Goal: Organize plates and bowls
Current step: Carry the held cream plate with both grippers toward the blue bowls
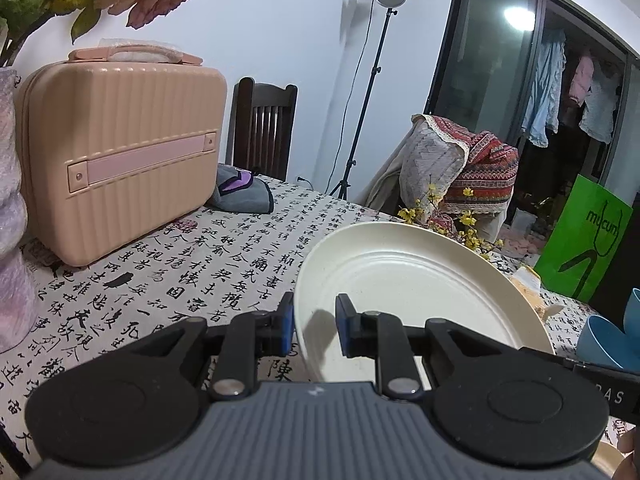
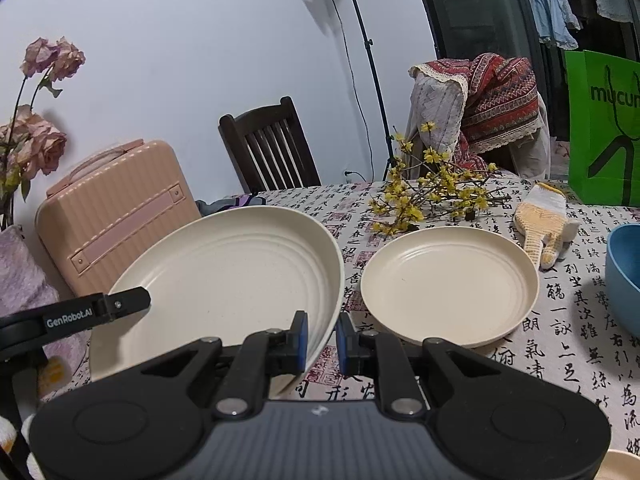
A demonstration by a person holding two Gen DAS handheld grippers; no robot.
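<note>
Plate (image 2: 224,272) gripped both sides, L+R jaws near-shut

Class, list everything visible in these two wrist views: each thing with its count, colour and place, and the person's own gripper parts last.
held plate: one, cream, lifted and tilted, gripped at both rims
second plate: one, cream, flat on the tablecloth
bowl: one, blue, right edge
case: one, pink, left on table
yellow flower sprigs: one bunch, behind second plate
glove: one, white and yellow, beside sprigs
bag: one, green, far right
chair: one, dark wood, behind table
left gripper: black, shut on held plate's rim
right gripper: black, shut on opposite rim
</note>
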